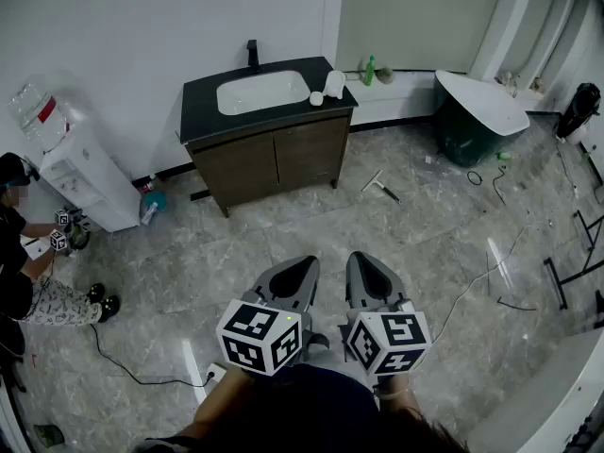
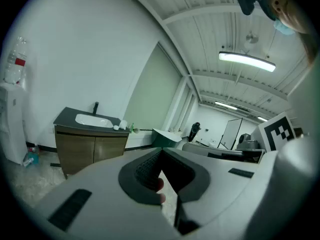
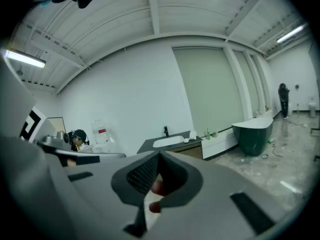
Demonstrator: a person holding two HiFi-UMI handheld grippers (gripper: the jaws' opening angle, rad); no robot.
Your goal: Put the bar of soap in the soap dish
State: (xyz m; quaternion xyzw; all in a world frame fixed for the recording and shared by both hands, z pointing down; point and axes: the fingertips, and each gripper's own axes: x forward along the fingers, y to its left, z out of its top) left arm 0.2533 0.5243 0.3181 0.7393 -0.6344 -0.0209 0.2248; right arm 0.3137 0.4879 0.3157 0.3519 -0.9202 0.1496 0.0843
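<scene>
A dark-topped vanity (image 1: 203, 111) with a white basin (image 1: 262, 92) stands against the far wall. On its right end sit a white container (image 1: 334, 83) and a small round white thing (image 1: 316, 98); I cannot tell soap from dish at this distance. My left gripper (image 1: 304, 260) and right gripper (image 1: 357, 255) are held side by side close to the body, far from the vanity, both shut and holding nothing. The left gripper (image 2: 161, 151) faces the vanity (image 2: 85, 144) in its own view. The right gripper (image 3: 159, 155) shows it smaller, the vanity (image 3: 172, 143) just beyond its tips.
A water dispenser (image 1: 80, 163) stands left of the vanity, with a crouching person (image 1: 19, 253) at the left edge. A green bathtub (image 1: 477, 111) is at the back right. A squeegee (image 1: 382, 187) and cables (image 1: 132, 371) lie on the marble floor.
</scene>
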